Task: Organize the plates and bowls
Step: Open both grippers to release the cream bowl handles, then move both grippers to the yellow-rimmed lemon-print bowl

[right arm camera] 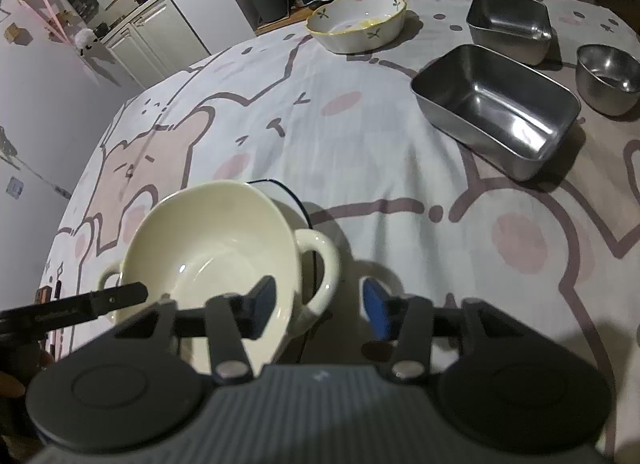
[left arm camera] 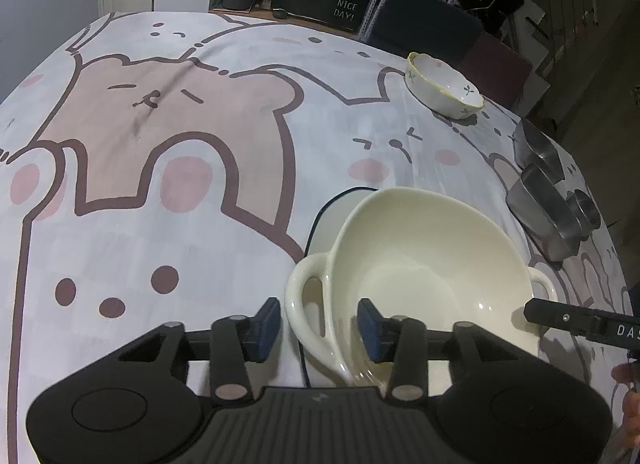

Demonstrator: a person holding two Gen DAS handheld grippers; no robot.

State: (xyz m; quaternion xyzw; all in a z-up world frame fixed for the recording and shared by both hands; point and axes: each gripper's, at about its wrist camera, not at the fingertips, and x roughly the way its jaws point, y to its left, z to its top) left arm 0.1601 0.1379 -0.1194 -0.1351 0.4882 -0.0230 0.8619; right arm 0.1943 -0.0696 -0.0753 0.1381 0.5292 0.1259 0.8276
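On the navy-rimmed plate (right arm camera: 298, 205) sits the cream two-handled bowl (left arm camera: 420, 260), left gripper (left arm camera: 319, 330) and right gripper (right arm camera: 320, 310) straddling its handles part-open, gripping nothing; withdrawing carelessly could snag a handle and tip it.

Dim, sharp fisheye views, dark curved corners

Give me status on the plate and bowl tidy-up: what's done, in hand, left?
Done: the cream two-handled bowl sits on a dark-rimmed plate.
In hand: nothing gripped. The left gripper and right gripper each straddle a bowl handle, and the pads look clear of it.
Left: the floral bowl, two steel trays and a small steel bowl stand apart on the tablecloth.
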